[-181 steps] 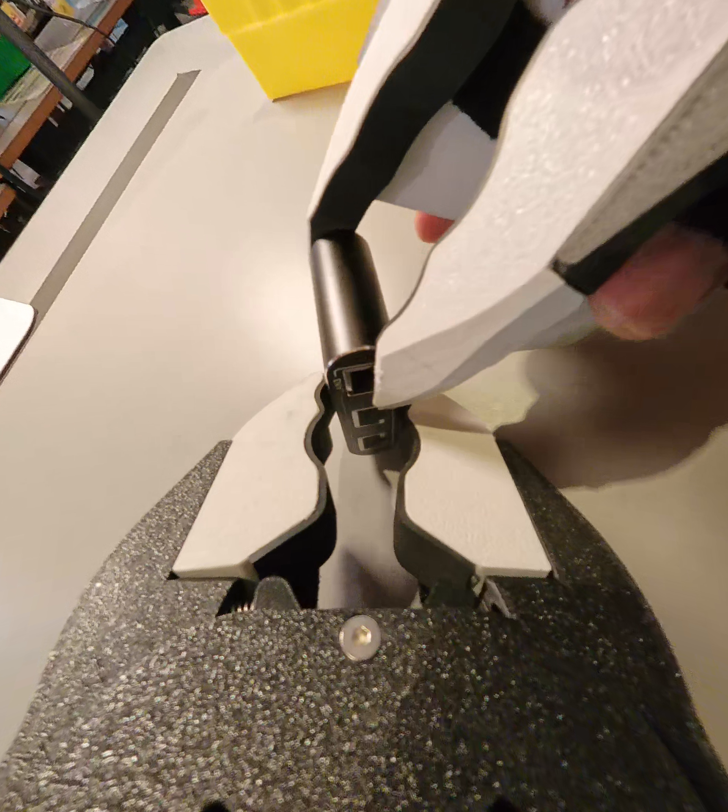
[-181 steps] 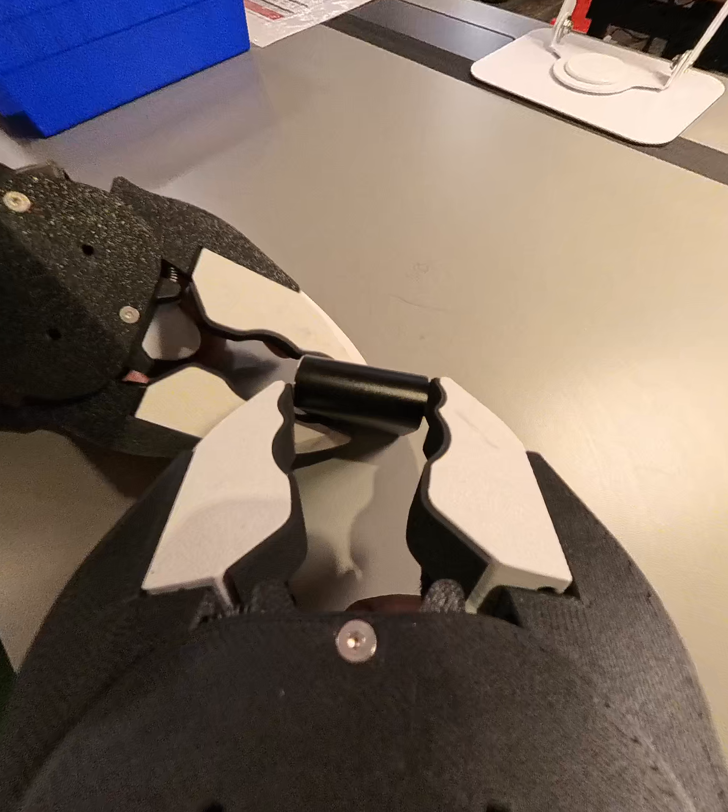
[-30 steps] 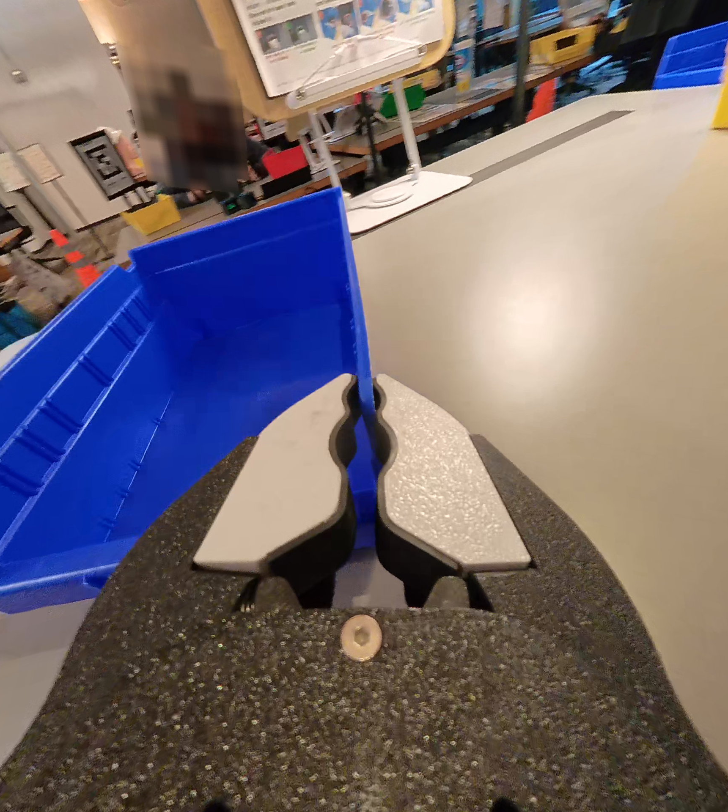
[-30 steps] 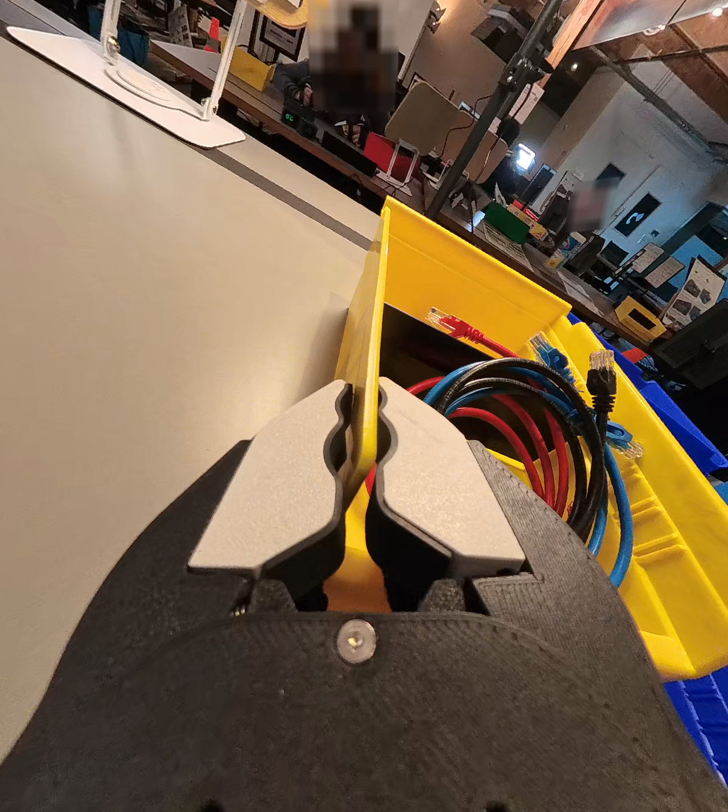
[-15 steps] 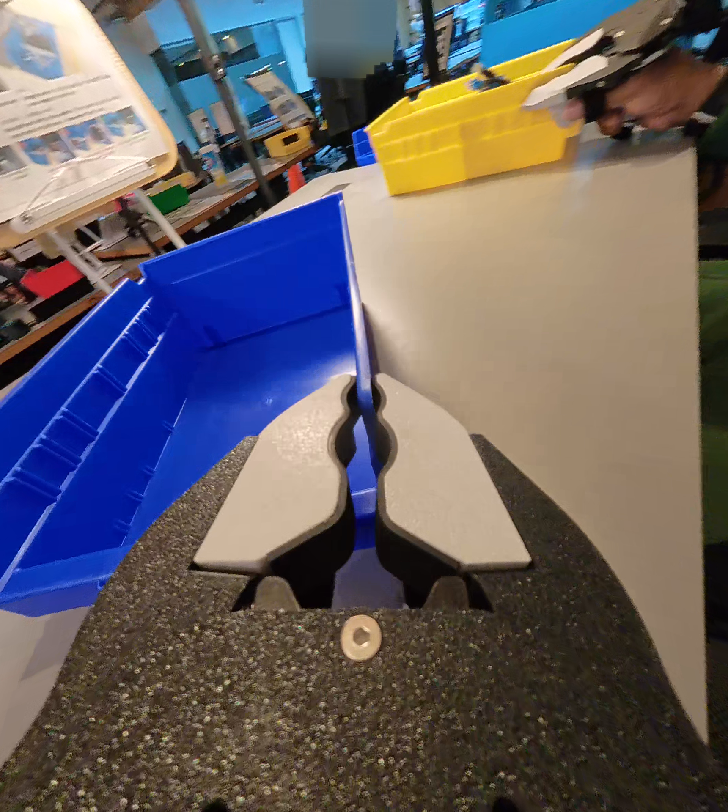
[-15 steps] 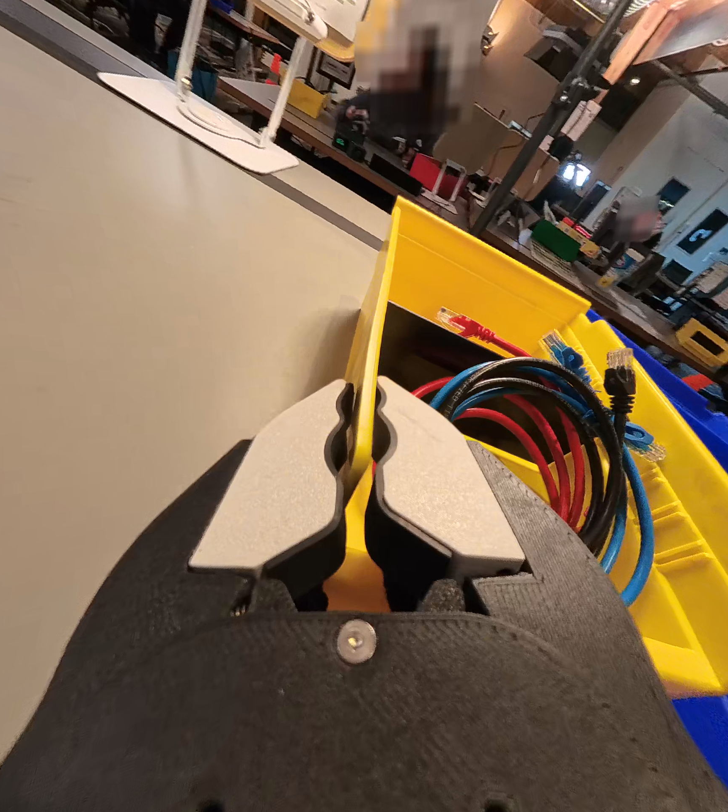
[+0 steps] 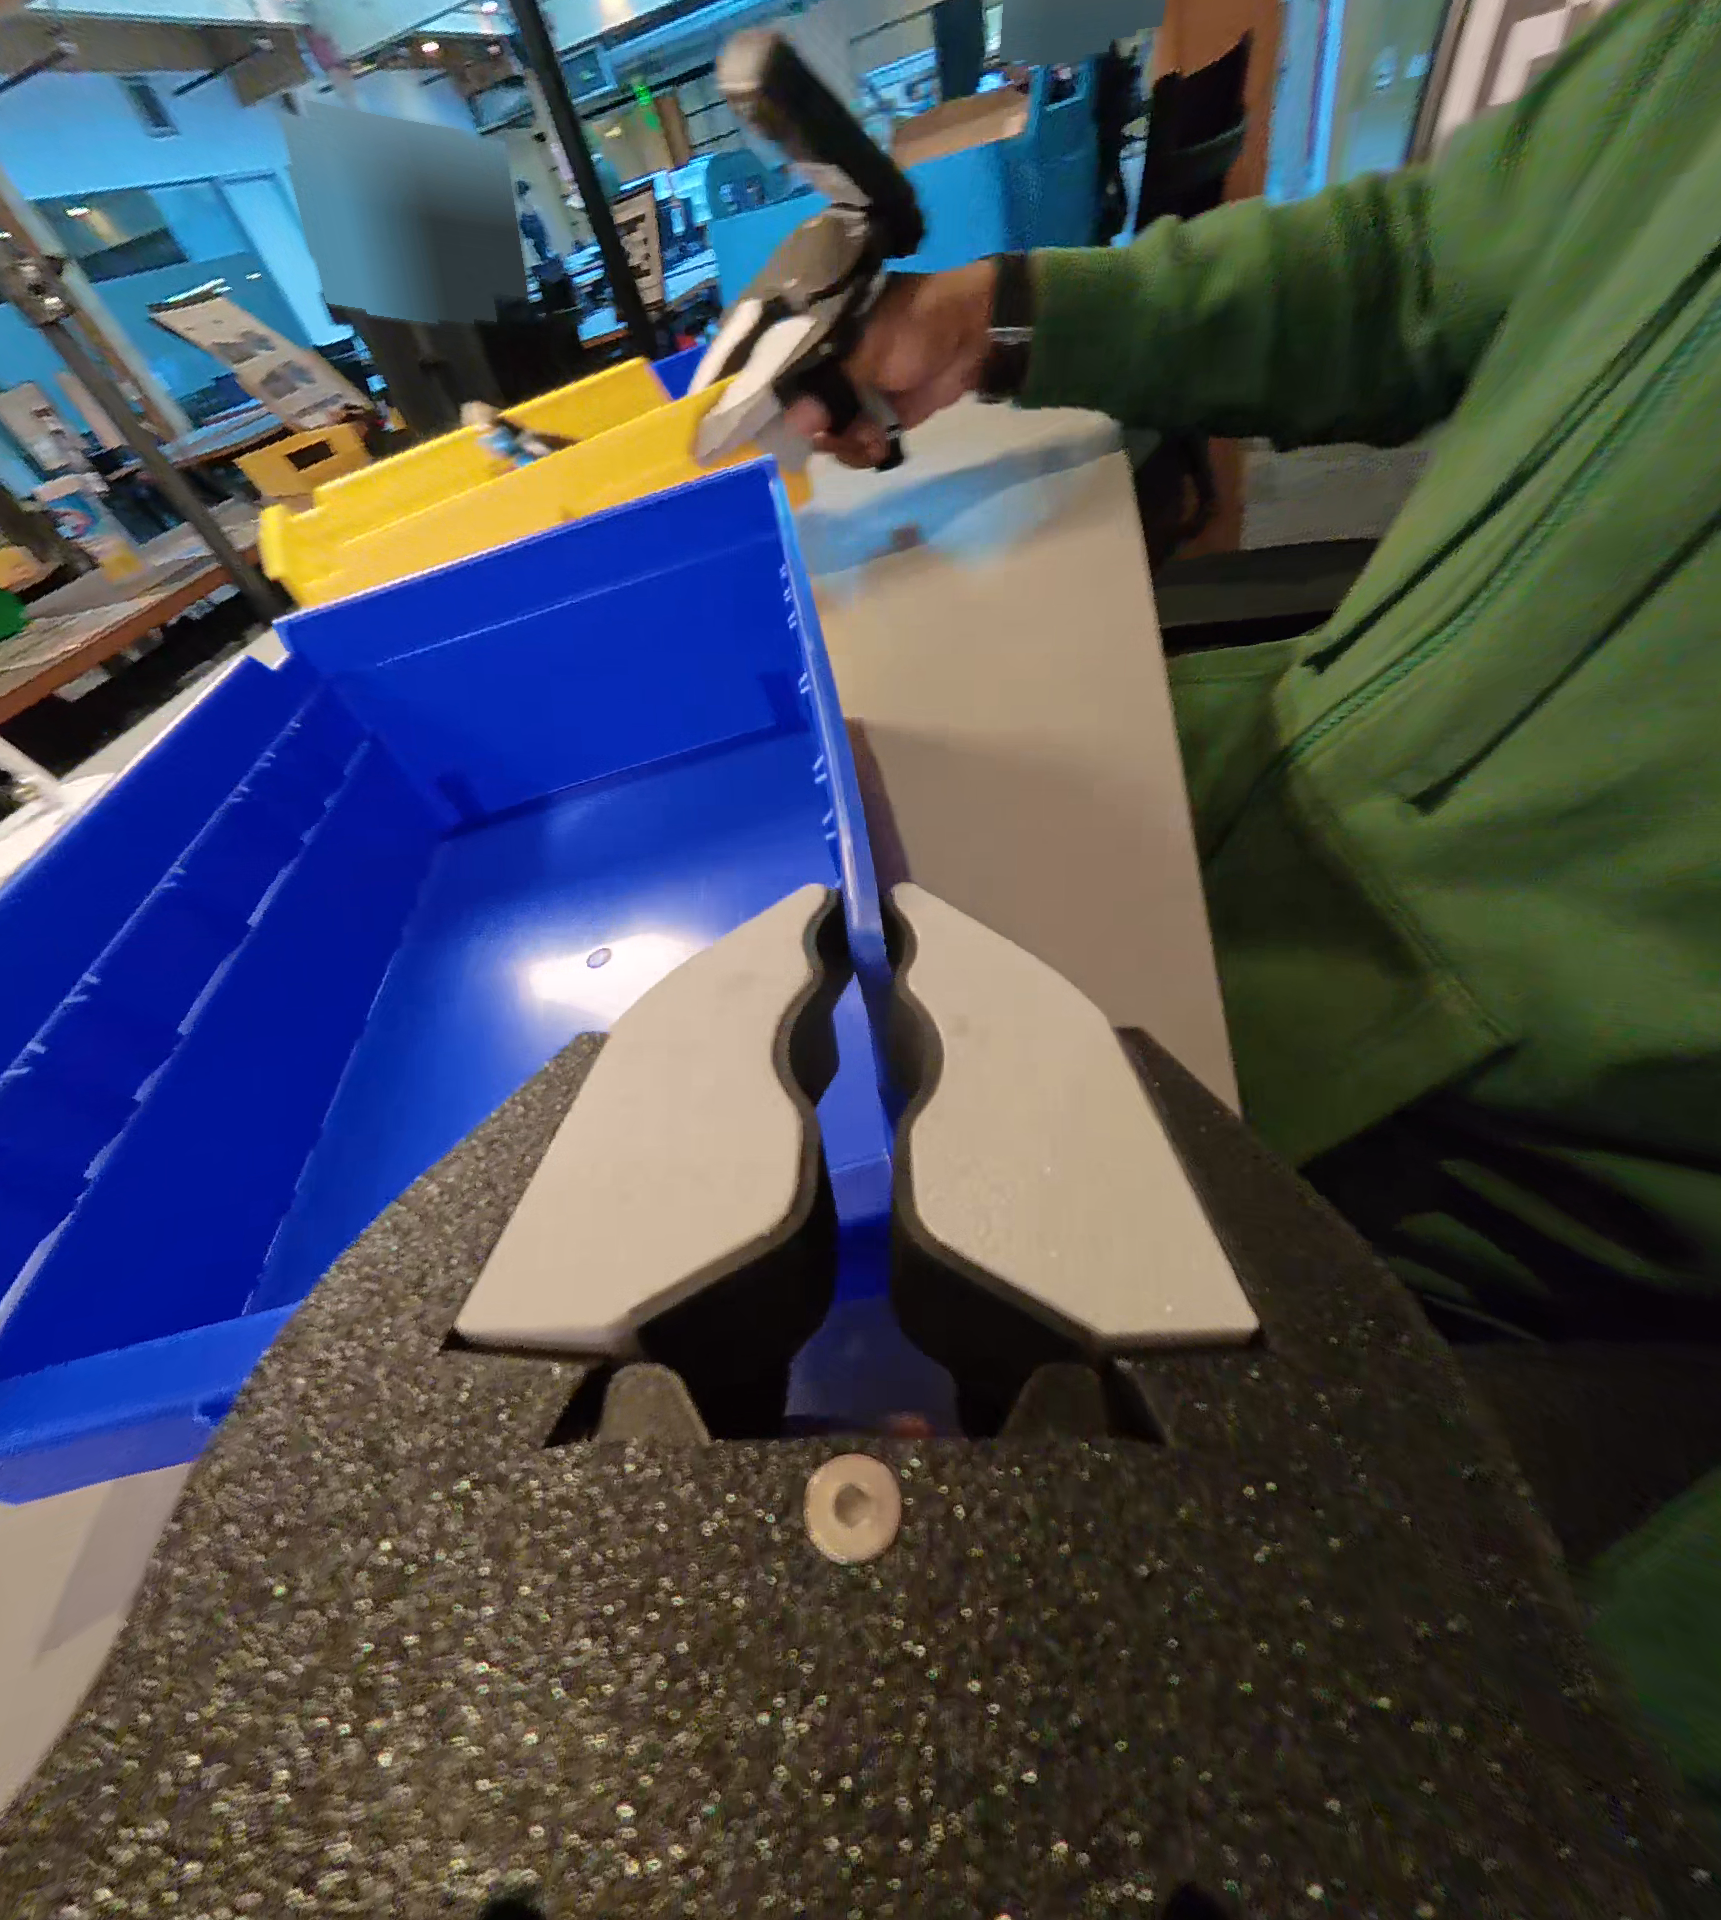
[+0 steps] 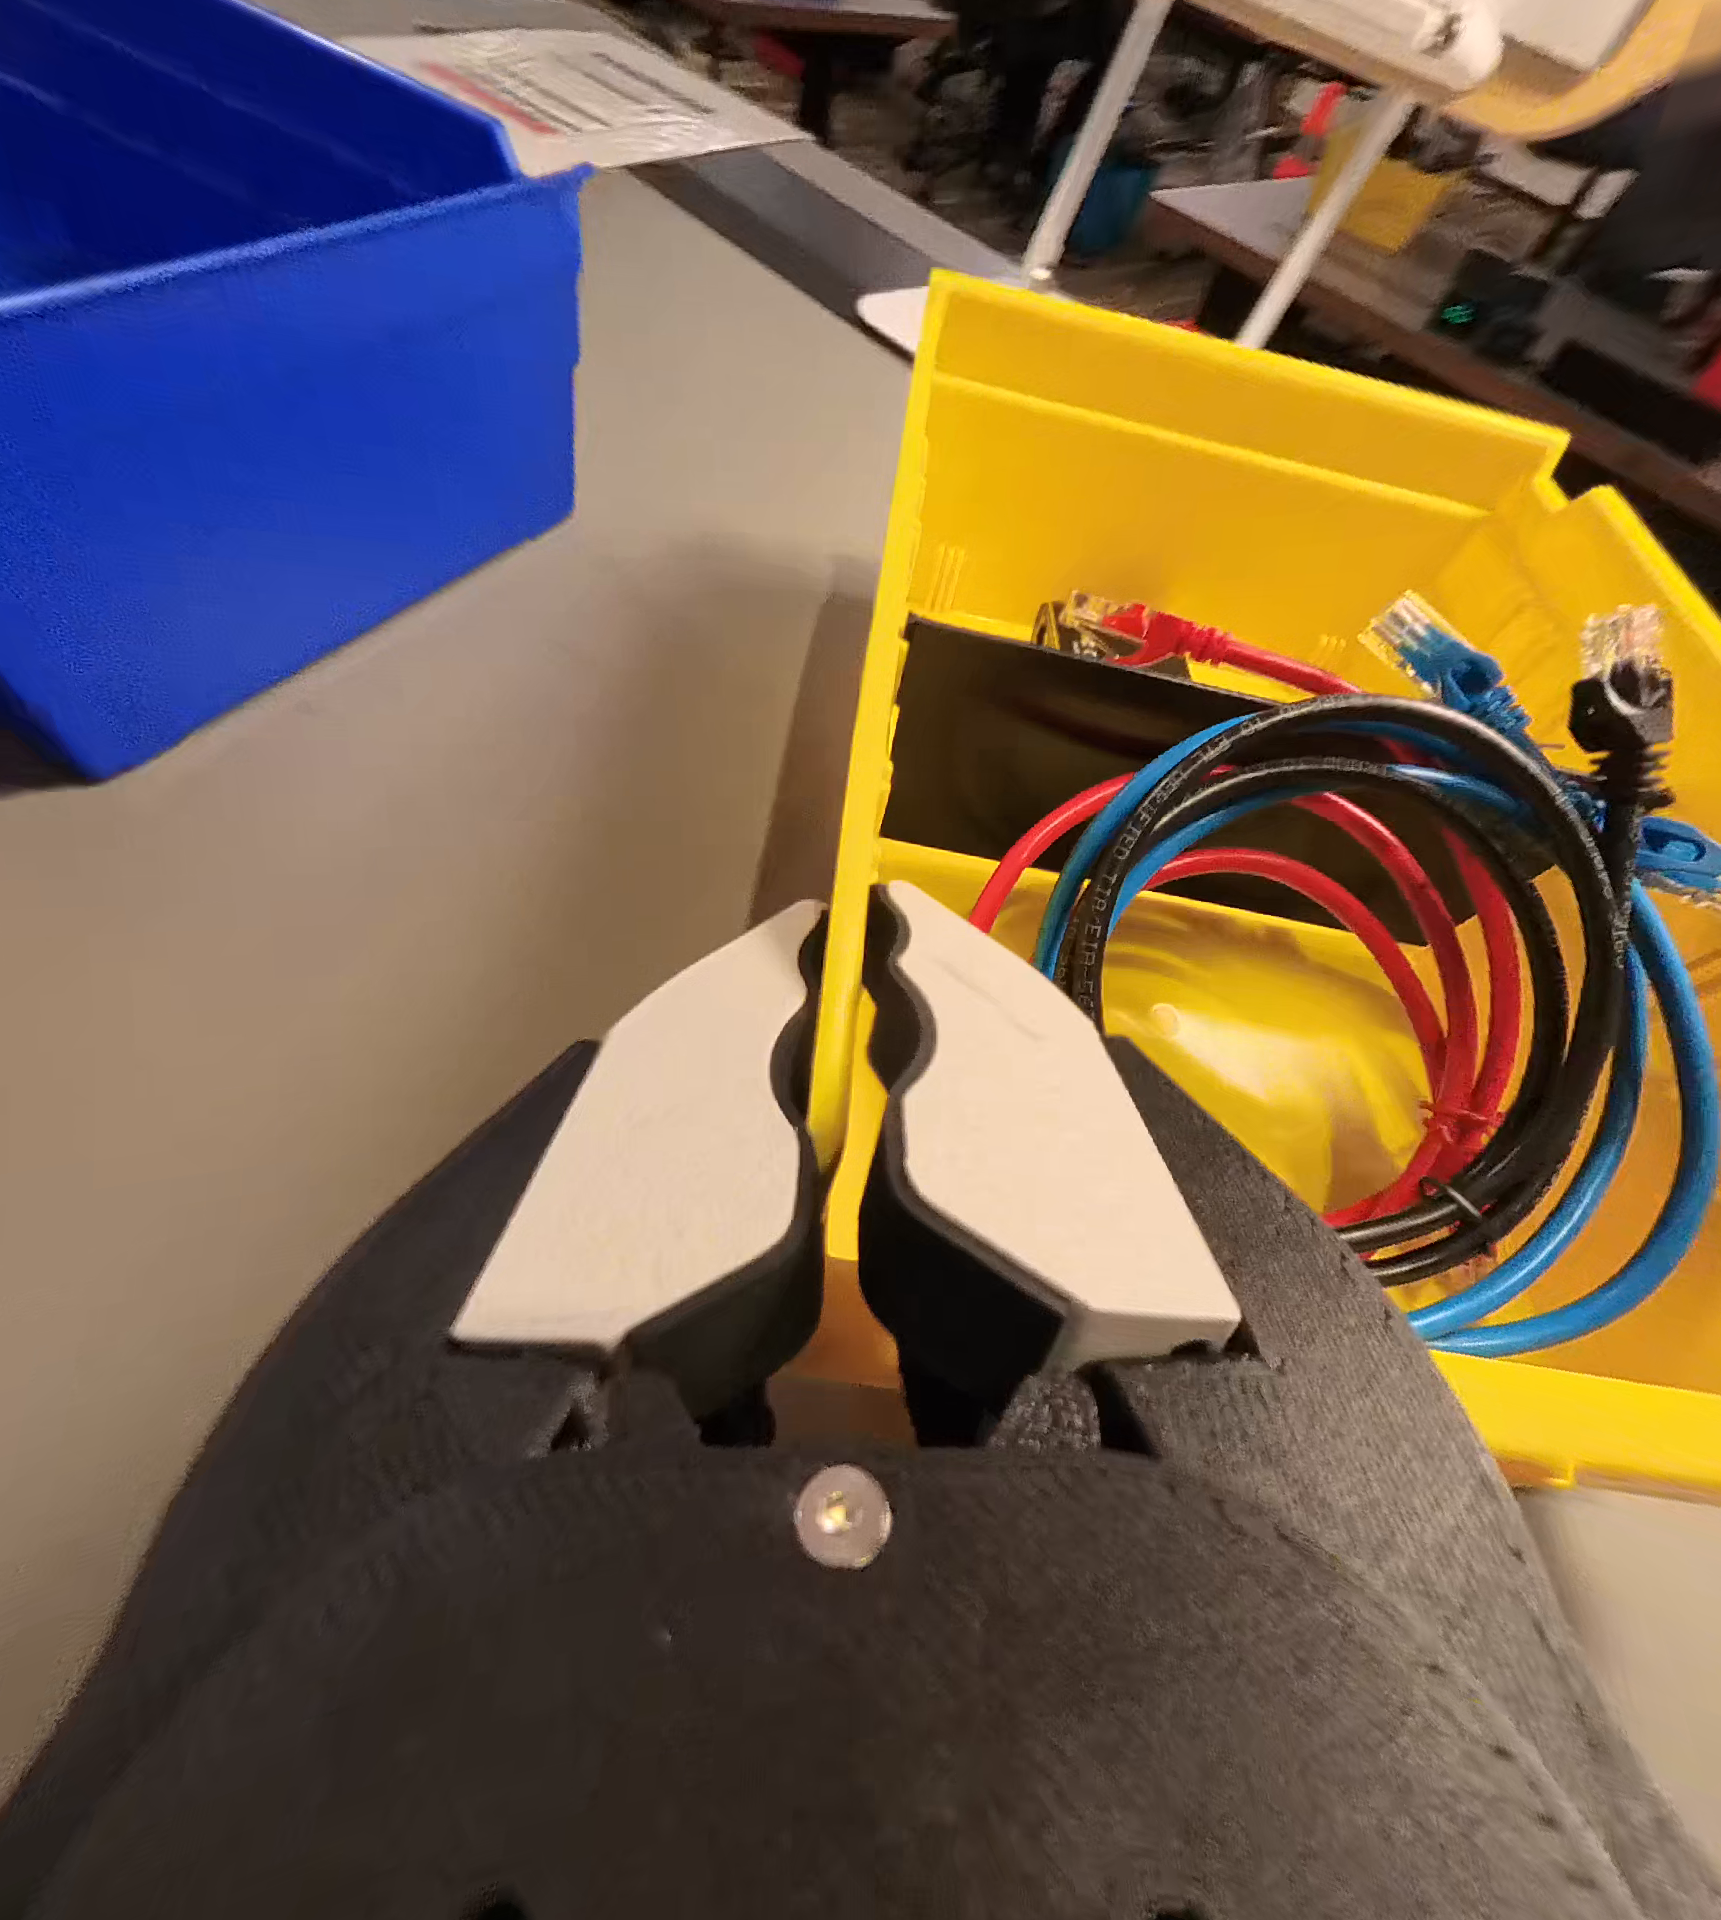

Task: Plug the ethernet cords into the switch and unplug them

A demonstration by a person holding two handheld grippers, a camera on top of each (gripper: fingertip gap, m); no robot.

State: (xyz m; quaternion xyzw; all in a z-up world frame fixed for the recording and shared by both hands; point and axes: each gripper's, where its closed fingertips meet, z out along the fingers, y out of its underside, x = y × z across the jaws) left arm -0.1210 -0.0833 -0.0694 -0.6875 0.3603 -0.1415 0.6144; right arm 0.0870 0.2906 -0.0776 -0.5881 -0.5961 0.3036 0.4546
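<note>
My left gripper [image 7: 861, 904] is shut on the right side wall of an empty blue bin [image 7: 565, 665]. My right gripper [image 8: 851, 904] is shut on the left side wall of a yellow bin [image 8: 1199, 457]. Inside the yellow bin lie coiled red [image 8: 1438, 935], blue [image 8: 1666, 1091] and black [image 8: 1604, 831] ethernet cords on top of a black switch [image 8: 1001, 727]. In the left wrist view the right gripper [image 7: 731, 416] shows far off, gripping the yellow bin [image 7: 440, 509], held by a hand with a green sleeve.
Both bins sit on a grey table [image 8: 316, 883]. The blue bin [image 8: 212, 364] also shows left of the yellow one in the right wrist view. A person in a green jacket [image 7: 1562, 727] is at the table's right edge. A white stand base [image 8: 887, 312] is behind the yellow bin. The grippers' ends are close to 45 cm from one another.
Both bins have been swung round on the table while still gripped. The yellow bin and the blue bin are now closer together, and the person's jacket fills the right of the left view.
</note>
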